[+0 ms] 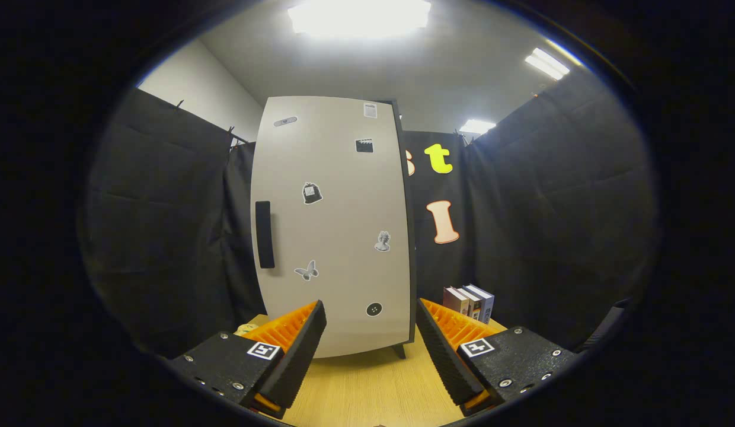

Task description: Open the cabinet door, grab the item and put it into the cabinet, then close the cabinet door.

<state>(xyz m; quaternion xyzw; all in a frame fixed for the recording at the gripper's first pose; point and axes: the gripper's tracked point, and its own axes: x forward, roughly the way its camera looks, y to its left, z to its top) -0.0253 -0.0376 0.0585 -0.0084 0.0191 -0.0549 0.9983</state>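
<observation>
1. Black-curtained booth, wooden tabletop (367, 385), pale cabinet (335, 225) standing upright just ahead of the gripper (370, 335).
2. Gripper fingers spread wide, nothing between them, apart from the door.
3. Cabinet door shut; dark handle (264, 234) near its left edge, mid-height, hinge likely on the right.
4. Small boxes (469, 301) right of the cabinet, beyond the right finger; possibly the item, cannot tell.
5. Likely step: reach the handle. Shift left and up, close fingers around the handle, pull along an arc, not straight back.

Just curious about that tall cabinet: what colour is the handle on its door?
Black, a vertical bar handle on the pale grey cabinet door, clearest in the gripper view.
</observation>
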